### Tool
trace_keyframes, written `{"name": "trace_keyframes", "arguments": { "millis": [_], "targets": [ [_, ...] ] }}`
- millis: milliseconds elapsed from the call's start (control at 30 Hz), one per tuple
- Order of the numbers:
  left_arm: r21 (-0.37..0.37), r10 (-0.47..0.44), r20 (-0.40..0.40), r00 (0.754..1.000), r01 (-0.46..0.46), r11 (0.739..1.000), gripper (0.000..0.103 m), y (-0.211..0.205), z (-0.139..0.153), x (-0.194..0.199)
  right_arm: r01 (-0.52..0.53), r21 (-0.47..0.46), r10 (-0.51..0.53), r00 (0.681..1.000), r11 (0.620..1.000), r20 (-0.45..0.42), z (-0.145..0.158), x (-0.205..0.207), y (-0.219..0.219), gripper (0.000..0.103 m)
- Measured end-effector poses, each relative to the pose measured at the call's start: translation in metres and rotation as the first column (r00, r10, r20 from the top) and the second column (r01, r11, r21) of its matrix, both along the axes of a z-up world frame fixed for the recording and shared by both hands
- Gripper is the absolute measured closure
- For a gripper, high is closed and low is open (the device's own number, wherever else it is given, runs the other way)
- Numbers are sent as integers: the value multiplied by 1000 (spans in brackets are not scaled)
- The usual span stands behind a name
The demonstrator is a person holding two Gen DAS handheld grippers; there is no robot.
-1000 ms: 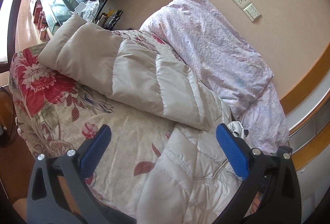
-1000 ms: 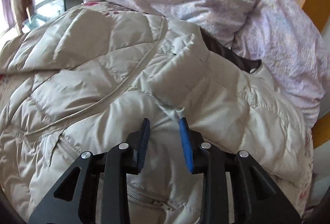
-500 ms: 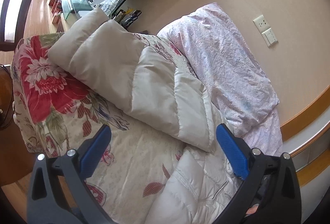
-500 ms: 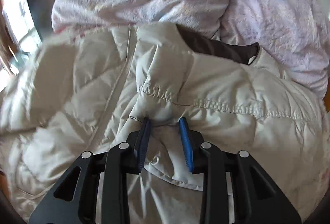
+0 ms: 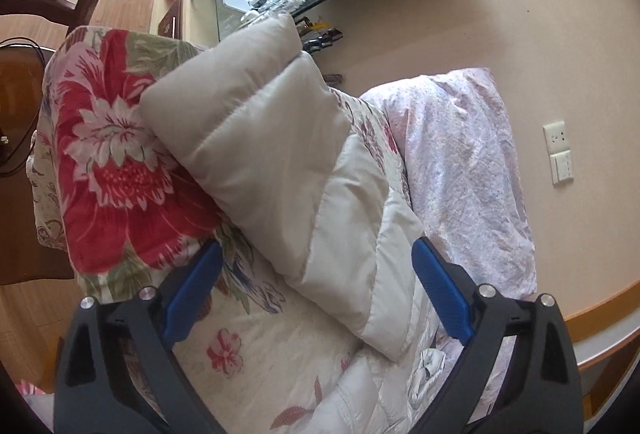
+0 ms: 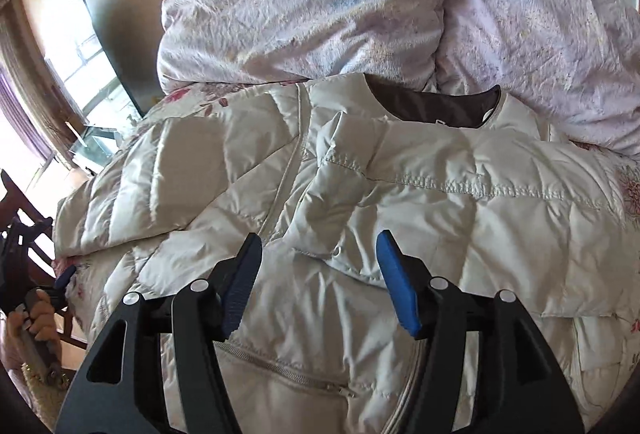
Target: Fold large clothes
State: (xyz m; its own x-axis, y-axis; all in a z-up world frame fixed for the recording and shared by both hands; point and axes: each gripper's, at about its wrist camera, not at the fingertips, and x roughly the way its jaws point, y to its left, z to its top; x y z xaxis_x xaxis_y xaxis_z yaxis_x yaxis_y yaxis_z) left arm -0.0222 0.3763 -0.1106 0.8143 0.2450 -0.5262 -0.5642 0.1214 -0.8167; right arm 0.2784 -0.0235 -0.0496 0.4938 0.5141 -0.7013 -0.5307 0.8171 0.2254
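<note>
The padded jacket lies spread on the bed, collar toward the far side against the rumpled pink quilt, which keeps the whole garment on one flat surface for folding. One sleeve is laid across the chest, seam uppermost, so that side appears to be folded in already. The right gripper hovers just above that folded part; its jaws have just been opening and now stand moderately wide with nothing pressed between them, which suggests a release of the cloth. The other sleeve stretches out to the far left over the flowered cover. The left gripper points along this sleeve with jaws wide, closing slightly, and empty; the sleeve's near end lies between them untouched, probably in readiness for a grip.
</note>
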Motion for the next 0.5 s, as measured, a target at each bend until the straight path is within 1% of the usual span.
{"name": "trace_keyframes", "arguments": {
  "millis": [133, 200, 233, 300, 400, 500],
  "targets": [
    [-5, 64, -18, 998, -64, 998, 17, 15, -1, -9, -13, 68, 18, 998, 998, -63, 2, -2, -14, 41],
    [-11, 79, -22, 997, -79, 997, 28, 23, -3, -13, -13, 88, 21, 996, 996, -88, 2, -1, -19, 41],
    [-18, 78, -15, 997, -78, 997, 30, 26, -4, -14, -13, 97, 23, 995, 995, -101, 1, -1, -21, 41],
    [-30, 74, -12, 997, -74, 997, 38, 31, -7, -15, -9, 112, 22, 992, 994, -121, -1, 1, -25, 41],
    [-37, 67, -10, 998, -67, 997, 40, 33, -8, -16, 2, 126, 16, 990, 992, -143, -4, 3, -32, 41],
    [-16, 51, -16, 999, -51, 999, 40, 31, -5, -12, 19, 134, 3, 986, 991, -167, -9, 6, -37, 41]
  ]
}}
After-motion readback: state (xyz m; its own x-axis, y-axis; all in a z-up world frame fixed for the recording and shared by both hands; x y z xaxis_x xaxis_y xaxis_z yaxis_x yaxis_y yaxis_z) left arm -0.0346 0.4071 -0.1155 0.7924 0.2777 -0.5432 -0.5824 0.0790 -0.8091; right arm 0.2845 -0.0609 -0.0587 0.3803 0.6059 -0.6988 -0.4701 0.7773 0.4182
